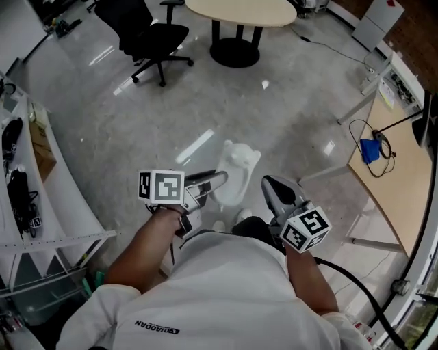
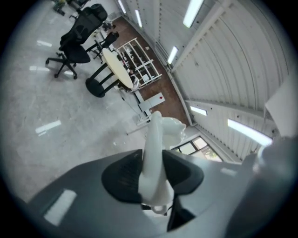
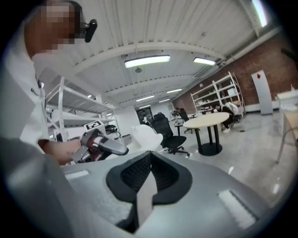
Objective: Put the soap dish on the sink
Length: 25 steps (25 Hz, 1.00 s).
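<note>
**A:** Where was the white, glossy, wavy-edged soap dish (image 1: 239,167)?

**B:** It was resting on nothing. The left gripper (image 1: 220,179) had it pinched by one end, out in front of the person's chest, above the pale polished floor (image 1: 205,102). In the left gripper view the black ribbed pads pressed on both of its faces.

**A:** Why that hold?

**B:** From the head view its broad face looked upward, so it lay roughly flat. My reading is that clamping a thin end kept it level and left the rest clear, ready to be lowered onto a ledge.

**A:** And the right gripper (image 1: 268,182)?

**B:** Its jaws were pressed together with nothing between them. It sat just beside the left one at about the same height. I'd judge it was simply parked out of the way, since one clamp was enough for so light a piece.

**A:** Was there a sink?

**B:** None showed in any view, so I'd say the placing had not yet begun.

**A:** What was the count?

**B:** There was one soap dish and two grippers. The head view also showed one black wheeled office chair (image 1: 147,34), one round beige-topped table on a black pedestal (image 1: 239,10), and one white metal shelf rack (image 1: 61,205) at the left.
</note>
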Each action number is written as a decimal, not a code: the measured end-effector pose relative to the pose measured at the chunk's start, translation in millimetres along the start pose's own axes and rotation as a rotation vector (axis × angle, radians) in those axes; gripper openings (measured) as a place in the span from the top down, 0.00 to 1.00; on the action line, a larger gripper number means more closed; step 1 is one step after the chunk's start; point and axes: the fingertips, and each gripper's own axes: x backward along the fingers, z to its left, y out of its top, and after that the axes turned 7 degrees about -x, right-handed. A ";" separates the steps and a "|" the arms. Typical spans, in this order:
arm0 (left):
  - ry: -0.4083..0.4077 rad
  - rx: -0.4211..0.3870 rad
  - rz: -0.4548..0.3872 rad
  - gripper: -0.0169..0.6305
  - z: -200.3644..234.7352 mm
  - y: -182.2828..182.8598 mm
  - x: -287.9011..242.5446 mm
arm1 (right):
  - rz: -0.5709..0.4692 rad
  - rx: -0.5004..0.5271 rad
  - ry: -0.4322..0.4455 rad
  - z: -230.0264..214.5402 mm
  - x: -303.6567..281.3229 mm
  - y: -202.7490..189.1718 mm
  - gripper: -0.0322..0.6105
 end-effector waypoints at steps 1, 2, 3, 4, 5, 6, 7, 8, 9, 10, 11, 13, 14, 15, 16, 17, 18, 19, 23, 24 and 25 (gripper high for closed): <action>-0.012 0.036 -0.003 0.76 4.7 8.2 -8.0 | -0.002 -0.053 0.022 -6.6 -11.0 4.3 0.95; -0.018 0.065 -0.010 0.76 9.6 16.5 -15.1 | -0.002 -0.088 0.037 -14.2 -20.6 8.9 0.95; -0.015 0.084 -0.018 0.76 15.2 24.5 -21.0 | 0.000 -0.094 0.035 -24.0 -28.1 13.4 0.95; -0.003 0.093 -0.023 0.76 21.6 31.7 -25.9 | 0.002 -0.081 0.021 -35.7 -33.9 17.5 0.95; 0.011 0.096 -0.024 0.76 28.3 38.7 -30.5 | 0.003 -0.067 0.006 -47.8 -39.2 21.8 0.95; 0.025 0.095 -0.025 0.76 35.0 46.5 -35.3 | 0.001 -0.063 -0.001 -59.2 -45.4 26.8 0.95; 0.038 0.091 -0.026 0.76 41.3 56.0 -40.4 | -0.002 -0.062 0.000 -69.8 -53.3 32.5 0.95; 0.049 0.087 -0.030 0.76 47.0 67.6 -46.1 | -0.004 -0.061 0.004 -79.9 -62.9 38.7 0.95; 0.059 0.083 -0.036 0.76 51.9 80.9 -52.5 | -0.006 -0.057 0.012 -89.5 -73.7 45.2 0.95; 0.065 0.079 -0.041 0.76 55.7 95.0 -59.6 | -0.007 -0.053 0.021 -99.0 -84.9 51.7 0.95; 0.067 0.076 -0.046 0.76 58.7 109.6 -67.2 | -0.007 -0.049 0.031 -108.7 -96.2 58.0 0.95; 0.067 0.077 -0.055 0.76 64.9 140.4 -82.2 | -0.006 -0.042 0.048 -129.4 -120.6 72.9 0.95; 0.066 0.082 -0.060 0.76 68.4 156.0 -89.1 | -0.007 -0.042 0.056 -139.5 -133.2 82.1 0.95; 0.067 0.086 -0.064 0.76 71.8 171.0 -96.0 | -0.008 -0.042 0.067 -149.1 -144.9 91.9 0.95; 0.070 0.088 -0.068 0.76 75.0 185.0 -103.1 | -0.008 -0.039 0.080 -158.1 -155.1 101.6 0.95; 0.073 0.088 -0.074 0.76 77.8 198.3 -110.2 | -0.007 -0.031 0.092 -167.2 -163.9 110.4 0.95; 0.076 0.087 -0.082 0.76 80.5 211.0 -117.3 | -0.005 -0.018 0.101 -176.5 -171.9 118.1 0.95; 0.079 0.086 -0.090 0.76 83.6 223.4 -123.9 | 0.000 -0.004 0.104 -186.1 -179.9 124.9 0.95; 0.095 0.091 -0.111 0.76 100.5 266.7 -136.6 | 0.007 0.005 0.102 -212.7 -211.2 147.6 0.95; 0.100 0.095 -0.116 0.76 105.1 275.3 -137.8 | 0.009 0.000 0.103 -217.2 -217.5 151.2 0.95; 0.107 0.101 -0.122 0.76 110.4 283.9 -139.7 | 0.013 -0.003 0.103 -222.8 -223.9 154.4 0.95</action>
